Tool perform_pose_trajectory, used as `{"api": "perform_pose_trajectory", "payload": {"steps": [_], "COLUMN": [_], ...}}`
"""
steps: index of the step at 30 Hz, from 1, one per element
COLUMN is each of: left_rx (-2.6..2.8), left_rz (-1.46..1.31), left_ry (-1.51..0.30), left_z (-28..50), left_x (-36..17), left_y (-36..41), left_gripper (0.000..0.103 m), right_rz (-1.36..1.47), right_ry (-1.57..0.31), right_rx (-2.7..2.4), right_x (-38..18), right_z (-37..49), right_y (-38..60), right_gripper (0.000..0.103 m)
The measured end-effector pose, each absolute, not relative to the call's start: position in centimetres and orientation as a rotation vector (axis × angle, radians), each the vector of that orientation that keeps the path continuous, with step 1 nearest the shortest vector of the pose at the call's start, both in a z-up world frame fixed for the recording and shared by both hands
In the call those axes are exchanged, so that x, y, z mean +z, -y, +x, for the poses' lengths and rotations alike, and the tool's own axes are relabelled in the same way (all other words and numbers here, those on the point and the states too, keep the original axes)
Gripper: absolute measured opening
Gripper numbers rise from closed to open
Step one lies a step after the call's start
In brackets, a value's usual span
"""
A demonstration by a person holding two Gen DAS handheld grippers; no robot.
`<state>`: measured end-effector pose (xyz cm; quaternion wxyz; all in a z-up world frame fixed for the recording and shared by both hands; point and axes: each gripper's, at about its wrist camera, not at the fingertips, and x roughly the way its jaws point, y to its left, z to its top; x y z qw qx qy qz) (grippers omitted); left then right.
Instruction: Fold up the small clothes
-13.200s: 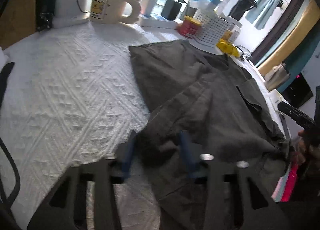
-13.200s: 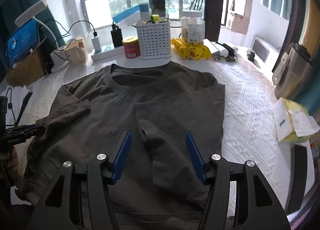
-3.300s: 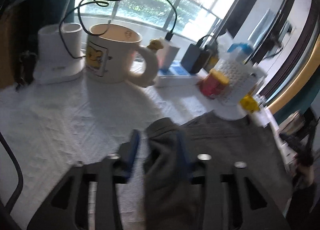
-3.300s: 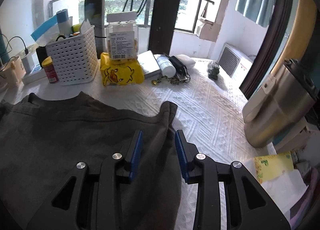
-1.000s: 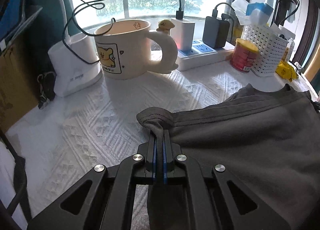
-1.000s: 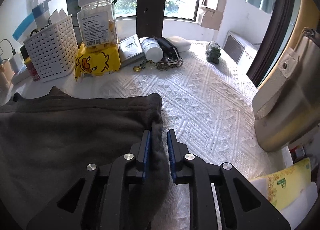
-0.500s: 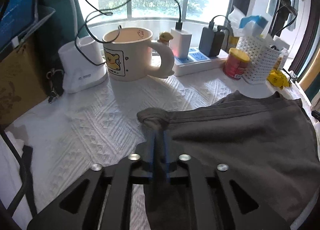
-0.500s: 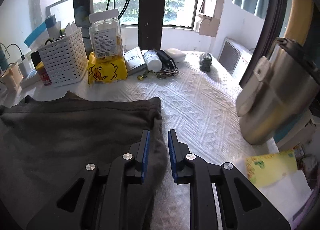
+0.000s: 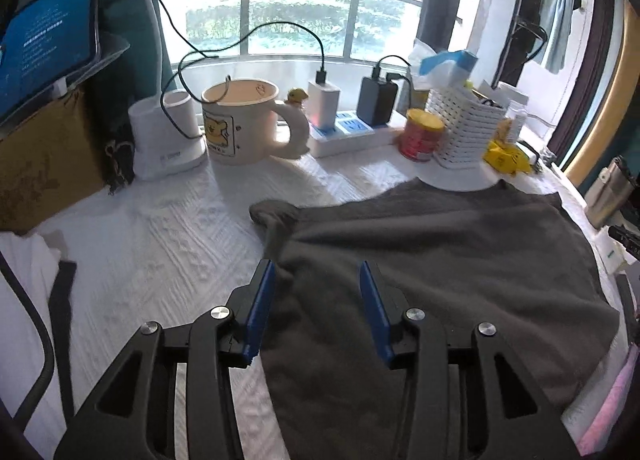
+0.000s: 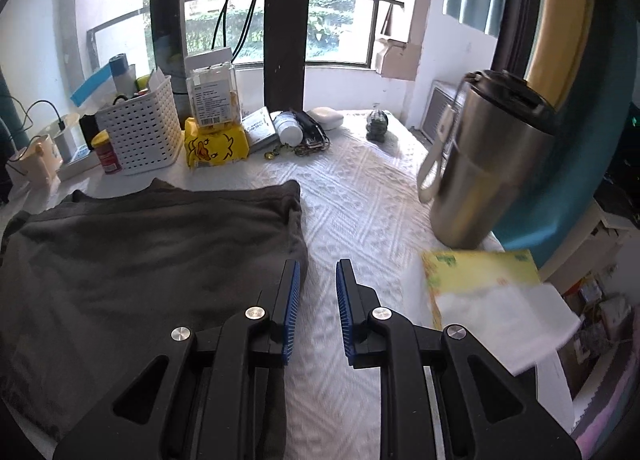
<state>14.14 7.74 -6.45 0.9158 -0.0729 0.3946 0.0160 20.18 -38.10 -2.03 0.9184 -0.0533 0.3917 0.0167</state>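
A dark grey-brown T-shirt (image 9: 420, 268) lies folded on the white textured table cover (image 9: 160, 244). In the left wrist view my left gripper (image 9: 316, 292) is open and empty, its jaws wide apart over the shirt's near left edge, behind the bunched far left corner. In the right wrist view the shirt (image 10: 152, 252) fills the left half. My right gripper (image 10: 318, 292) is open and empty, jaws a little apart, just right of the shirt's right edge, above the bare cover (image 10: 360, 196).
Along the back stand a cream mug (image 9: 240, 128), a white charger base (image 9: 164, 140), a power strip (image 9: 348, 132), a red can (image 9: 424, 134), a white basket (image 10: 140, 132) and a yellow packet (image 10: 216, 148). A steel tumbler (image 10: 484, 164) and a tissue pack (image 10: 488, 288) sit on the right.
Both grippers have let go of the shirt's far corners, opened and pulled back toward me. The shirt now lies flat on the table.
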Motion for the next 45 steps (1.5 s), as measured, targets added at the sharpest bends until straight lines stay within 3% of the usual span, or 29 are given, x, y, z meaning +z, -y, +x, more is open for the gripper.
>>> {"api": "perform_pose_trajectory", "payload": {"steps": [17, 35, 45], "left_rx": [-0.076, -0.086, -0.091], "left_rz": [-0.157, -0.154, -0.159], "left_ry": [-0.852, -0.977, -0.977], "left_z": [8.5, 7.9, 7.8], "left_x": [-7.8, -11.1, -11.1], "left_y": [-4.4, -1.6, -1.8], "left_gripper": [0.044, 0.044, 0.044], "right_rz": [-0.117, -0.281, -0.195], "right_ry": [-0.928, -0.972, -0.947], "right_rx": [0.068, 0.107, 0.179], "right_x": [-5.2, -7.5, -7.0], "right_z": [12.6, 12.8, 13.3], "right_y": [37.5, 35.8, 34.3], "right_gripper": [0.021, 0.021, 0.021]}}
